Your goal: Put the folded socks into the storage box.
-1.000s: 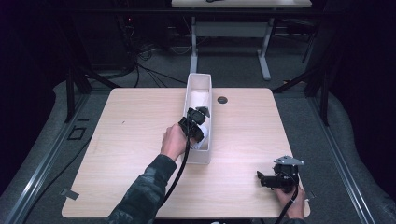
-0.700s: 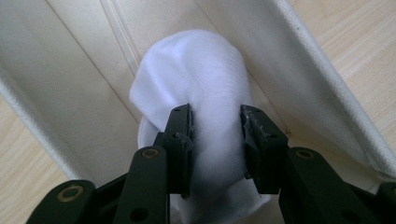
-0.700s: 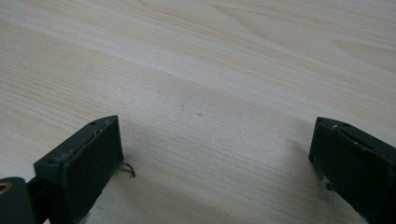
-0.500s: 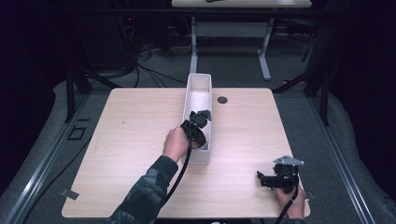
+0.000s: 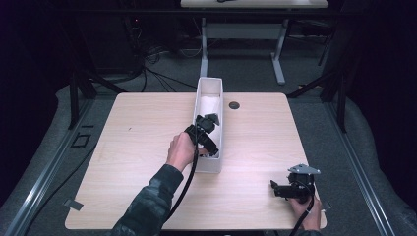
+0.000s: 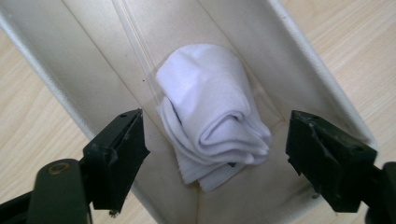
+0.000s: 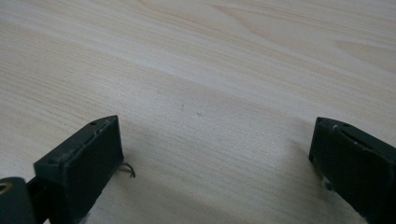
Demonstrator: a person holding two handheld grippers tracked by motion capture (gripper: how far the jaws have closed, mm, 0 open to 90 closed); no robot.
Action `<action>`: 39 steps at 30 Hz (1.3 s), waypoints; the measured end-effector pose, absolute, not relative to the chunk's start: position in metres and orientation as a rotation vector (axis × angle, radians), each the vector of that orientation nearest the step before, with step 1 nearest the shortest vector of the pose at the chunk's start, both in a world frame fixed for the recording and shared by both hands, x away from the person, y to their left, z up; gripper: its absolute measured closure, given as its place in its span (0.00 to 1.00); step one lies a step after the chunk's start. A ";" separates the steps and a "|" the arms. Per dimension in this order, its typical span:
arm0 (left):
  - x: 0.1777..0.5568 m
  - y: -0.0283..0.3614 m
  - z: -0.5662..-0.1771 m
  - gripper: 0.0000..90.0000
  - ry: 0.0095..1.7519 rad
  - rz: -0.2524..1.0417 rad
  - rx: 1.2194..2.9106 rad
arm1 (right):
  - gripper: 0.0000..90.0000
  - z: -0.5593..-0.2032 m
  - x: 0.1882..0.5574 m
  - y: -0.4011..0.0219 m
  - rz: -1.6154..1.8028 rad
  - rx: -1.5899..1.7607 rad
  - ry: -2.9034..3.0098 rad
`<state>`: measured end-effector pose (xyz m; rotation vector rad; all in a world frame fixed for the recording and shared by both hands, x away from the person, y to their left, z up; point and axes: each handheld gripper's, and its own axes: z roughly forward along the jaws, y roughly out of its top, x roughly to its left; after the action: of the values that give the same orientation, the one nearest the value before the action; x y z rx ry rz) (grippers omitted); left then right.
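Observation:
A rolled white sock (image 6: 212, 116) lies on the bottom of a long narrow white box (image 5: 219, 162) that stands down the middle of the wooden table (image 5: 147, 128). My left gripper (image 5: 209, 124) hangs over the box's near half and points down into it. In the left gripper view its jaws (image 6: 217, 123) have just been opening and now stand wide on either side of the sock, clear of it. My right gripper (image 5: 275, 188) rests low at the table's near right corner, open, with bare wood (image 7: 210, 56) between its jaws (image 7: 217, 128).
A round dark cable hole (image 5: 234, 104) sits in the tabletop just right of the box's far end. Behind the table stands another desk's white frame (image 5: 241, 44), with cables on the floor (image 5: 147, 69). The box's walls (image 6: 84, 60) rise close around the left jaws.
The left hand has stayed over the box with barely any shift. The right gripper has not moved.

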<state>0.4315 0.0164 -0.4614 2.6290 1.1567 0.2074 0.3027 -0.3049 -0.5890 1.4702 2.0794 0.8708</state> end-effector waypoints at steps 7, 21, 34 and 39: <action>0.423 0.021 -0.442 0.13 1.118 0.255 2.604 | 0.02 -0.589 0.303 -0.305 0.871 1.471 2.078; 0.405 0.035 -0.413 0.05 1.075 0.298 2.568 | 0.02 -0.589 0.303 -0.305 0.870 1.472 2.079; 0.385 0.066 -0.401 0.00 1.065 0.335 2.551 | 0.02 -0.589 0.303 -0.305 0.871 1.472 2.079; 0.373 0.078 -0.400 0.00 1.053 0.359 2.551 | 0.02 -0.589 0.303 -0.305 0.871 1.472 2.080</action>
<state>0.3733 0.0784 -0.4003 2.5508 1.0534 0.3592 0.3029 -0.3049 -0.5890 1.4721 2.0797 0.8707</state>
